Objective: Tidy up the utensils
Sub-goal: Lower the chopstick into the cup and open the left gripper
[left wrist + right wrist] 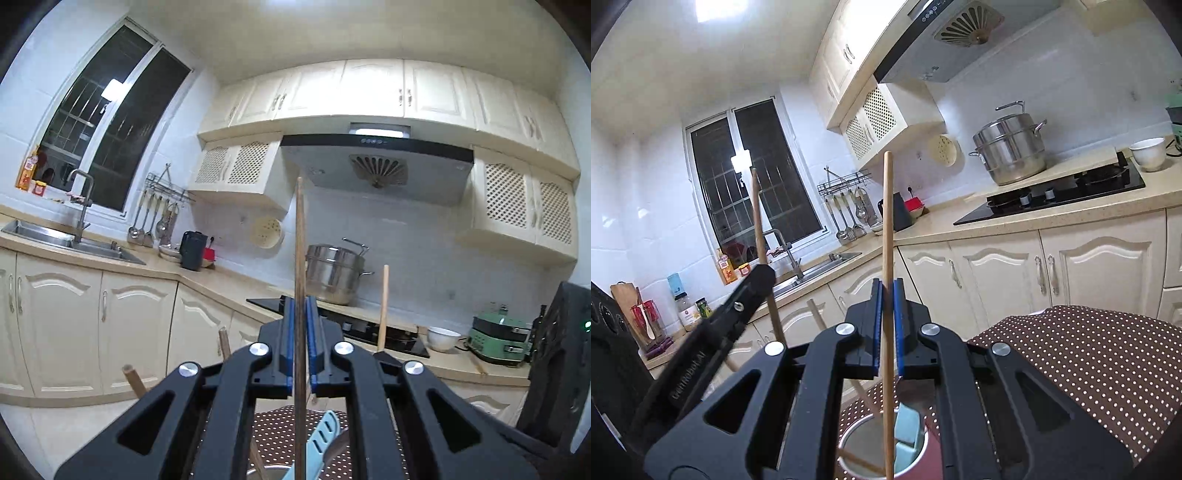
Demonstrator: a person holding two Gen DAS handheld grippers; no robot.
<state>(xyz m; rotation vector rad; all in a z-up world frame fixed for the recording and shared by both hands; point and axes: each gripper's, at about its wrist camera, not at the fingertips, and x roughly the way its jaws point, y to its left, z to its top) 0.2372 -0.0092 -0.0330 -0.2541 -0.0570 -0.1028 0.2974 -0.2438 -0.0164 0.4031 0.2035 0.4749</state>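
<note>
The left gripper (300,332) is pinching a dark wooden stick (300,258) between its blue pads, which are pressed together on it. The stick stands upright, its top rising well above the fingers and its lower part running down toward the bottom of the left wrist view. The right gripper (887,317) is likewise clamped on a pale wooden stick (887,229), also upright, whose lower end reaches down into a metal cup (849,461).

Below the right gripper, the cup stands on a brown cloth with white dots (1071,369). Inside the cup sit a light blue utensil (907,432) and other thin wooden sticks leaning across it. In the left wrist view the light blue utensil (323,435) shows slots in its blade, lying just beside the dark stick, above the dotted cloth.

In the right wrist view the left gripper's black body crosses the left side with its dark stick (761,229) held up in front of the window (753,177). In the left wrist view the pale stick (383,306) stands to the right of the left gripper.

Farther out, a kitchen table carries a black hob (1052,195), a steel steamer pot (1010,147) and a white bowl (1148,153). Ladles hang on a wall rack (846,214) near a sink (827,266).
</note>
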